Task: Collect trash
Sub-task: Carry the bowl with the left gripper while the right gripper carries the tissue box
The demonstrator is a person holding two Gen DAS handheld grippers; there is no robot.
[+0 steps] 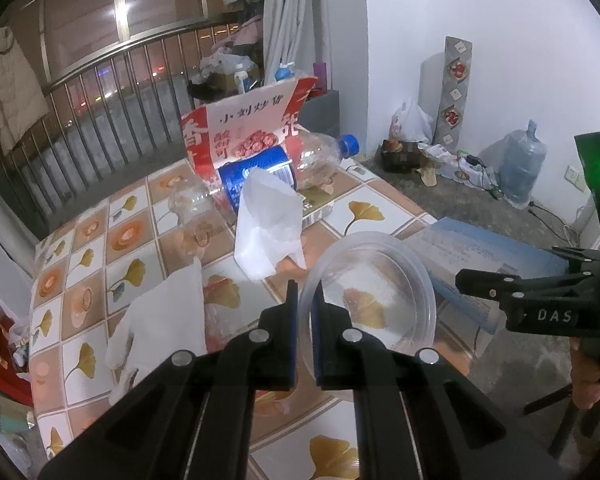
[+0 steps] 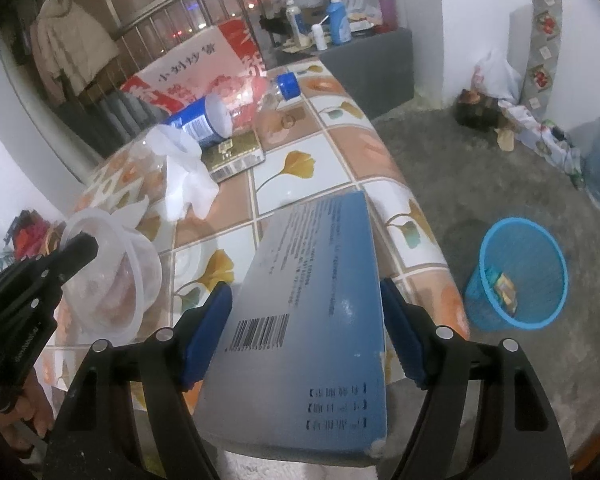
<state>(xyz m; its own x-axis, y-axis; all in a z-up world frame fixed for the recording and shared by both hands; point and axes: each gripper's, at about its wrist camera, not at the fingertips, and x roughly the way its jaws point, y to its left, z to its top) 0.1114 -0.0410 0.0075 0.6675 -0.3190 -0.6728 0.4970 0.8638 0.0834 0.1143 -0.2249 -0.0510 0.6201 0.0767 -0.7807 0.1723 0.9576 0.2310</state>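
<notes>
So our left gripper point(image 1: 306, 300) has its jaws pressed nearly together, pinching the thin rim of a clear round plastic container point(image 1: 374, 292). The tub is see-through, tilted up on edge, and we can see the leaf-pattern tablecloth point(image 1: 364, 210) straight through its bottom. Looks empty as far as we can tell.

Our right gripper point(image 2: 306, 300) has its jaws spread wide, and the blue pads point(image 2: 210, 328) sit against both long sides of a flat blue-and-grey cardboard box point(image 2: 312, 320). The box has a barcode and small printed text on the grey face, a blue band along one edge, and one near corner looks a bit scuffed. Its far end sticks out over the tablecloth's edge.

Taking that box as the landmark: the clear tub is just to its left. Beyond the box, further up the table, there's a crumpled white tissue point(image 2: 186, 178), then a clear plastic bottle with a blue label and blue cap point(image 2: 236, 108) lying on its side, resting on a dark gold-printed packet point(image 2: 236, 154), with a red-and-white printed paper bag point(image 2: 196, 68) behind it. Down on the grey floor to the box's right sits a blue mesh plastic wastebasket point(image 2: 518, 274) with a couple of scraps in it.
</notes>
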